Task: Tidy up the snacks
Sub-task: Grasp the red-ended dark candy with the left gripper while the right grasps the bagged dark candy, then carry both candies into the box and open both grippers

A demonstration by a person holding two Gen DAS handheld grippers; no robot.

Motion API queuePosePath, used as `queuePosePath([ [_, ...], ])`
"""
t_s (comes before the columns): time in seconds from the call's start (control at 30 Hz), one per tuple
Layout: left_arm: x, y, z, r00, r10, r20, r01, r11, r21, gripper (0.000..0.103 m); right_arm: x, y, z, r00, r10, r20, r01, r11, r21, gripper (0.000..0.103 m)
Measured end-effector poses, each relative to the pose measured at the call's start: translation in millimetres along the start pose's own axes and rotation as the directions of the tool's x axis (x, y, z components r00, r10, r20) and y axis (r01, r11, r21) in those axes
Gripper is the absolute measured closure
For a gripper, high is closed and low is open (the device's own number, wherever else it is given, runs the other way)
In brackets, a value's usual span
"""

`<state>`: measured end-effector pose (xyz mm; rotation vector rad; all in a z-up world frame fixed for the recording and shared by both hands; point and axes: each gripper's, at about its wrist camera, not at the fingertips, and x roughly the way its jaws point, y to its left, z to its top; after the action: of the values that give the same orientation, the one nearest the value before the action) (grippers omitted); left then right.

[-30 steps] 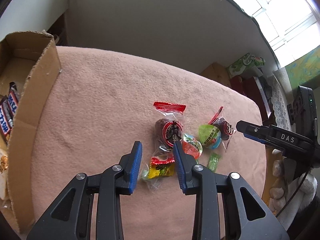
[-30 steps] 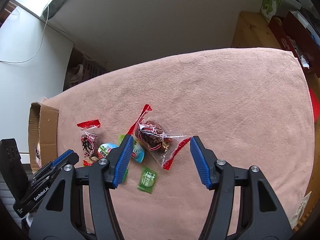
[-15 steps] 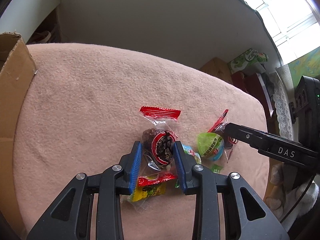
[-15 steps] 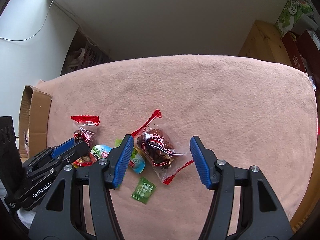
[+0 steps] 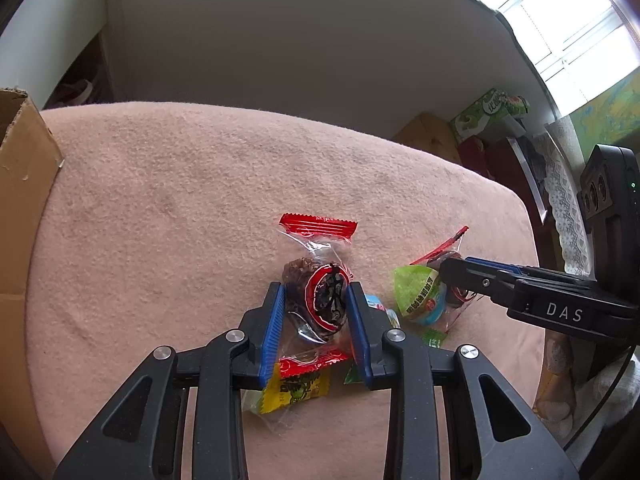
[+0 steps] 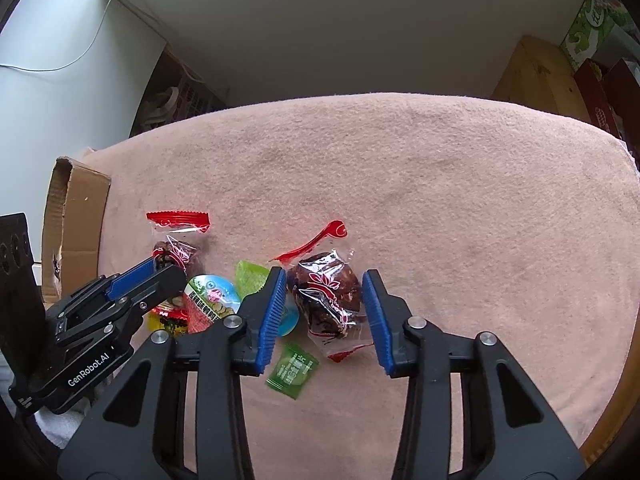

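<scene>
The left gripper (image 5: 316,320) has its blue pads pressed against both sides of a clear, red-ended date packet (image 5: 318,300) and grips it on the pink cloth (image 5: 180,200). Under that packet, a yellow sweet (image 5: 296,390) pokes out, half covered by the fingers. Just right of the date packet sits a green jelly cup (image 5: 418,294), its far edge hidden behind the other tool. The right gripper (image 6: 325,312) stands wide open around a second date packet (image 6: 330,300); whether the pads touch the wrapper is hard to make out. Near the second date packet, towards the camera, lies a small green sachet (image 6: 293,365), lying flat and apart from it. Left of it, a round blue-rimmed cup (image 6: 212,300) is partly masked by the left finger. Far left of the date packets, a cardboard box (image 6: 74,220) is cut off by the frame edge, contents unreadable.
</scene>
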<state>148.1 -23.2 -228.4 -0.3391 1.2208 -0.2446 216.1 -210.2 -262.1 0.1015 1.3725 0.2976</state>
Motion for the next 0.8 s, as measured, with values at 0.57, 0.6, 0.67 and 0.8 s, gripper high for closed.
queuePosePath([
  [0.57, -24.3, 12.2, -6.5, 0.999, 0.011, 0.050, -0.011, 1.000, -0.011, 0.075, -33.2, -28.4, -20.5, 0.996, 0.059, 0.064, -0.064, 0.996, 0.069, 0.067],
  [0.6, -26.5, 12.5, -7.2, 0.998, 0.013, 0.053, -0.013, 1.000, -0.010, 0.075, -35.7, -29.9, -21.0, 0.996, 0.062, 0.068, -0.067, 0.995, 0.072, 0.067],
  [0.67, -30.9, 13.5, -9.1, 0.998, 0.019, 0.061, -0.019, 1.000, -0.009, 0.075, -41.3, -30.1, -23.2, 0.994, 0.070, 0.079, -0.076, 0.994, 0.079, 0.068],
  [0.8, -41.3, 19.7, -12.0, 0.997, 0.022, 0.079, -0.021, 1.000, -0.021, 0.075, -56.8, -28.0, -25.7, 0.991, 0.082, 0.109, -0.091, 0.993, 0.074, 0.068],
])
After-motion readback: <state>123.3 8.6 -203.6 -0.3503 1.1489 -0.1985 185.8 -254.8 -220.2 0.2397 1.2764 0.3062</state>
